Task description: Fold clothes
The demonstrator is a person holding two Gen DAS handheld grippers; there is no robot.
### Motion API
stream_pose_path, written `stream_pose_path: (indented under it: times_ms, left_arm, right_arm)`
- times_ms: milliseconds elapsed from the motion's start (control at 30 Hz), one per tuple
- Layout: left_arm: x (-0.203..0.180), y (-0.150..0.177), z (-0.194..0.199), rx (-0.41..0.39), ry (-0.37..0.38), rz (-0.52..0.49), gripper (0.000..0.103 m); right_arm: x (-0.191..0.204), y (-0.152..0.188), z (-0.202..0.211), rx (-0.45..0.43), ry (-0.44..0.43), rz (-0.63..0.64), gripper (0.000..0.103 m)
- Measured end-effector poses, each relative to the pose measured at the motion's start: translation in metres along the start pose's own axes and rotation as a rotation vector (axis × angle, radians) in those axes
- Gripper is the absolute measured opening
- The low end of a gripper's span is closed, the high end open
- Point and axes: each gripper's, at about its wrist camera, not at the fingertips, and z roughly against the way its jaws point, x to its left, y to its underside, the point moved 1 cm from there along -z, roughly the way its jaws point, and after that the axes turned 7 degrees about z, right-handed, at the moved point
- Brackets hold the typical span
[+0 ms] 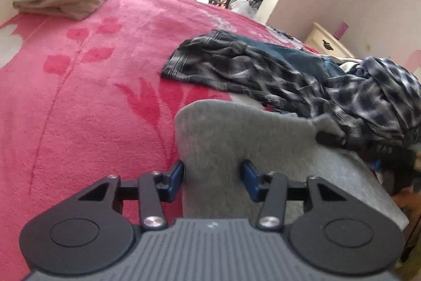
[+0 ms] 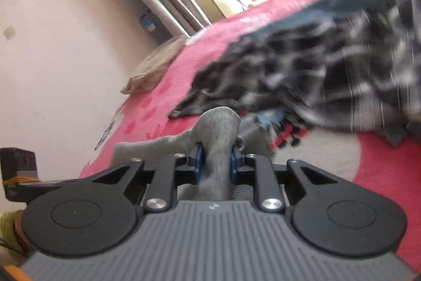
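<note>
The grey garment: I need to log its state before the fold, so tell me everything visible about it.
The grey garment looks like soft, fleecy knit, plain and unpatterned. It lies on the pink blanket, a plaid shirt overlapping its far edge. The right gripper pinches a bunched fold; the left gripper straddles an edge, fingers apart.

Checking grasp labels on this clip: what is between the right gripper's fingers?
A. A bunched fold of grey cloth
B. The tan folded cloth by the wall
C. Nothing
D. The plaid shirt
A: in the right wrist view the right gripper has its blue pads pressed on a bunched fold of the grey cloth, while the plaid shirt lies beyond on the pink blanket.
</note>
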Motion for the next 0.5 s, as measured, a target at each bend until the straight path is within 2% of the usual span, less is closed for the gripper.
stream_pose_path:
  times_ms: [100,200,267,333,367,433,500]
  left_arm:
    - [-0.006,-0.006,0.005,-0.023,-0.023,-0.012,0.054]
    - [-0.024,-0.011,0.026,-0.14,-0.077,-0.131,0.052]
    - [-0.036,-0.013,0.035,-0.192,-0.053,-0.207,0.052]
    - [-0.047,-0.013,0.028,-0.166,-0.002,-0.263,0.052]
    - [-0.053,-0.012,0.025,-0.152,0.025,-0.29,0.052]
    - [-0.055,-0.011,0.002,-0.122,-0.011,-0.312,0.052]
    - [-0.056,-0.009,-0.022,-0.091,-0.05,-0.332,0.051]
  right_arm:
    - [-0.017,0.003,-0.002,-0.002,-0.026,-0.079,0.024]
    - [-0.003,-0.01,0.025,-0.044,0.039,-0.051,0.03]
    - [0.009,-0.019,0.048,-0.112,0.083,0.0,0.03]
    - [0.025,-0.027,0.062,-0.141,0.068,0.068,0.028]
    - [0.032,-0.029,0.059,-0.119,0.04,0.105,0.026]
    - [0.043,-0.031,0.045,-0.052,-0.012,0.172,0.023]
    - [0.038,-0.022,0.01,0.059,0.05,0.204,0.02]
